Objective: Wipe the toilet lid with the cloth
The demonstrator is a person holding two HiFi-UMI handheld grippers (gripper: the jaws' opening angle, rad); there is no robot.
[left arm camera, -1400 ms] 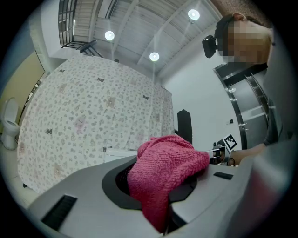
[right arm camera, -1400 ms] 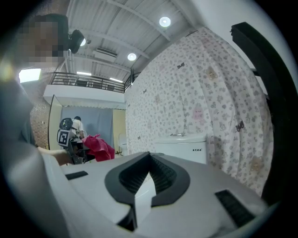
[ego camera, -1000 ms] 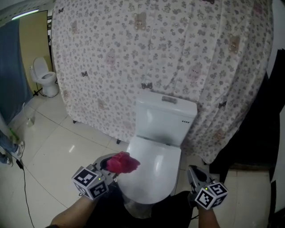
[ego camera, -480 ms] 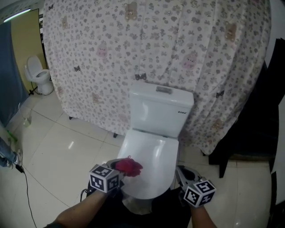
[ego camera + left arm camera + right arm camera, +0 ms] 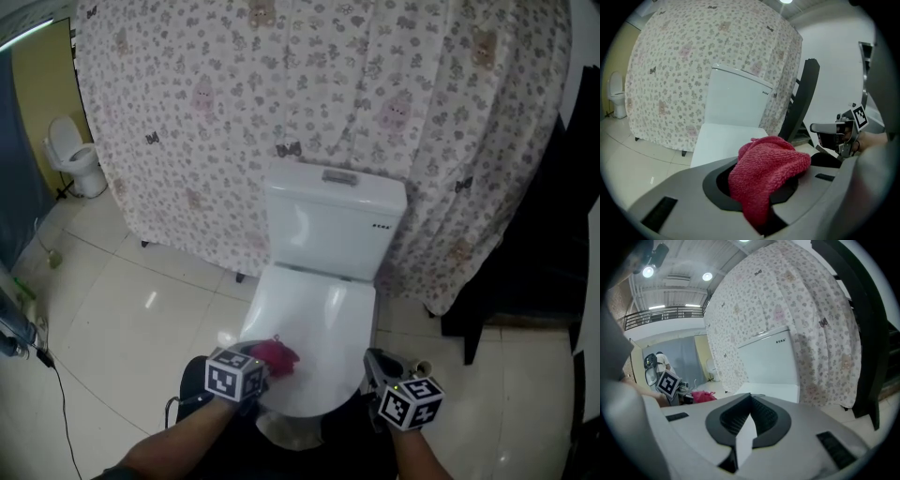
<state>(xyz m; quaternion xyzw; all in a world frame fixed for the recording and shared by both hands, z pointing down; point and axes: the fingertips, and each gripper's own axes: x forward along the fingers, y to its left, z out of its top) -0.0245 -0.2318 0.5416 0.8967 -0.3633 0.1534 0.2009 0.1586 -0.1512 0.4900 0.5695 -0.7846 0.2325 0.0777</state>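
At the front-left edge of the closed toilet lid [image 5: 317, 323], the red cloth [image 5: 276, 356] sits bunched up, clamped in the left gripper [image 5: 263, 365]. Whether it touches the white surface or hangs just above it, I cannot tell. The wiping step looks about to begin, with the whole lid lying ahead. The next move calls for pressing the cloth down and sweeping toward the tank [image 5: 333, 220]. The right gripper [image 5: 377, 364] hangs beside the lid's right edge, jaws together on nothing.
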